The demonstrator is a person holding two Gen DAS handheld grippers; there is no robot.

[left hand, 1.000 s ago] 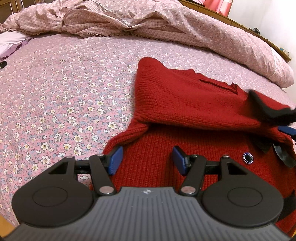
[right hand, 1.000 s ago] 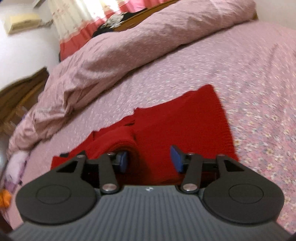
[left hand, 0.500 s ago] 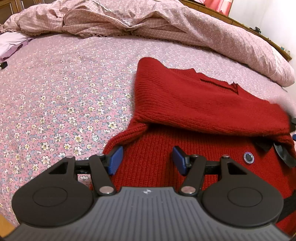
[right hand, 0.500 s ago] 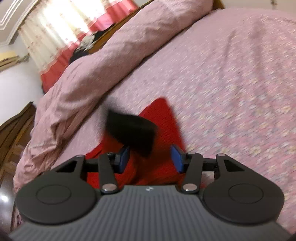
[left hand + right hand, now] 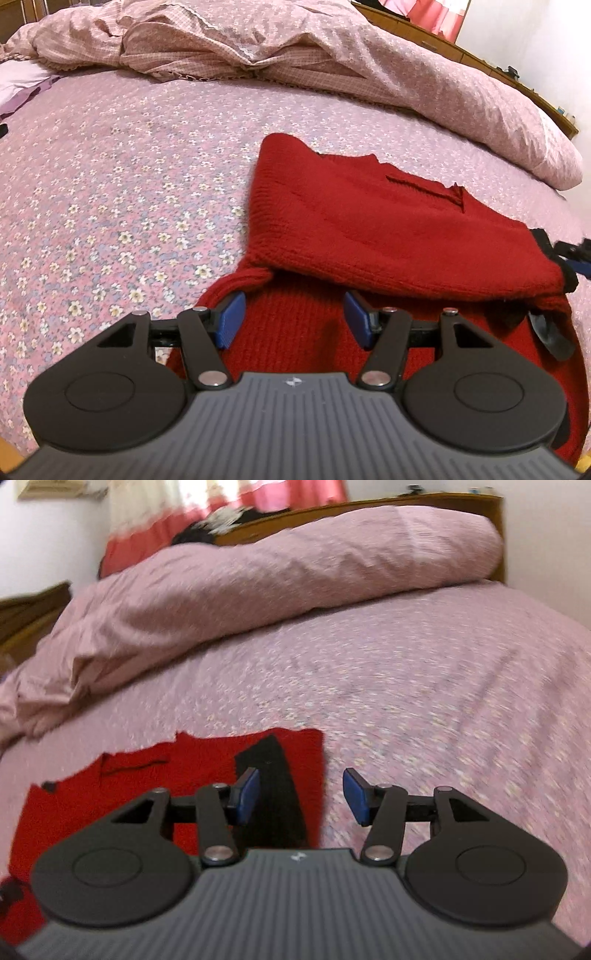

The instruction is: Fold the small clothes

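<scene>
red ribbed knit sweater [image 5: 388, 236], folded flat, floral bedspread [image 5: 110, 192]

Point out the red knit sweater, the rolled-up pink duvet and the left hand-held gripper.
red knit sweater [image 5: 388, 236], left wrist view, on the folded-over top layer.
pink duvet [image 5: 280, 579], right wrist view, on the middle of the roll.
left hand-held gripper [image 5: 293, 319], left wrist view, midway between its blue fingertips.

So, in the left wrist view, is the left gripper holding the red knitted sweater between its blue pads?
No, the left gripper is open; the red knitted sweater lies flat beneath it, unpinched.
</scene>
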